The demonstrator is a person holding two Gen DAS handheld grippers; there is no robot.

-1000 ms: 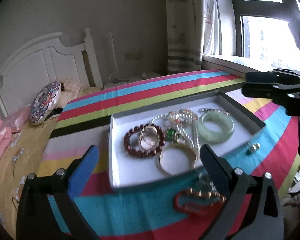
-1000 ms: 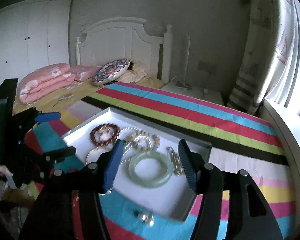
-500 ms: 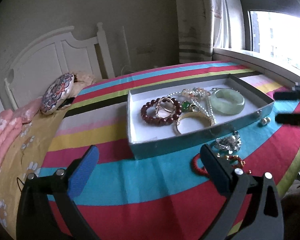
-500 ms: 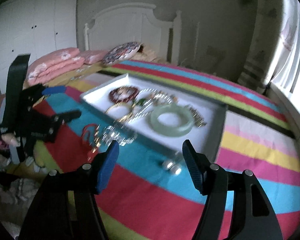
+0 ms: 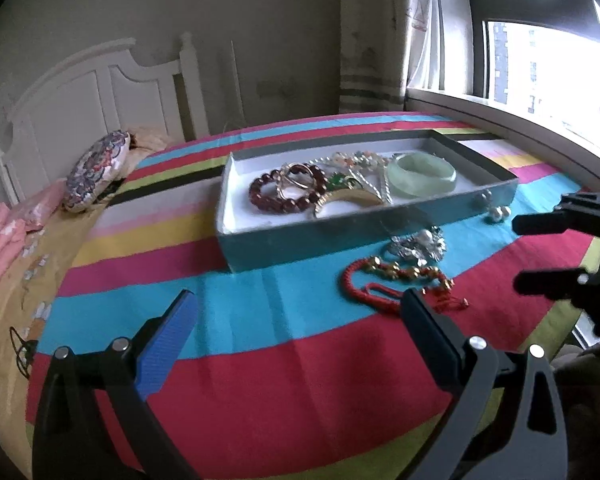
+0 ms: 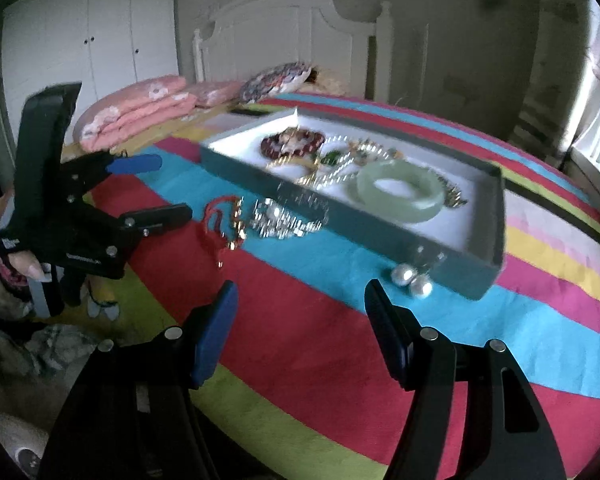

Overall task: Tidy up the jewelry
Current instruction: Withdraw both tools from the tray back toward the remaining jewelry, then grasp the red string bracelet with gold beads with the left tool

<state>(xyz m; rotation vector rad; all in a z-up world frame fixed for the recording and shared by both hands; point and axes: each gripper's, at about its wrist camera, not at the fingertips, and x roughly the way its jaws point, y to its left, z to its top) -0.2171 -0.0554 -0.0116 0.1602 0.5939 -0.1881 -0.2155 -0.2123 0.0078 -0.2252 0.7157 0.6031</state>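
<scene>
A shallow grey box (image 5: pixel 340 240) with a white floor sits on the striped cloth. It holds a jade bangle (image 5: pixel 422 174), a dark red bead bracelet (image 5: pixel 284 196), a gold bangle and pearl strands. On the cloth in front lie a red cord bracelet (image 5: pixel 396 280) with gold beads, a silver cluster (image 5: pixel 418 244) and two pearls (image 6: pixel 412 280). My left gripper (image 5: pixel 300 300) hovers open and empty just short of the red cord bracelet. My right gripper (image 6: pixel 302 292) is open and empty, low over the cloth, with the pearls just beyond its right finger.
The cloth's near edge (image 6: pixel 260 412) drops off below both grippers. A bed with a white headboard (image 5: pixel 100 92), a round patterned cushion (image 5: pixel 96 170) and folded pink bedding (image 6: pixel 136 108) lies behind. The window sill (image 5: pixel 520 128) runs along the right. A hand (image 6: pixel 24 268) holds the left gripper.
Both grippers have sunk and drawn back toward the near edge, so the box looks flatter and farther. The loose pieces in front of it have come into fuller view. Both stay open.
</scene>
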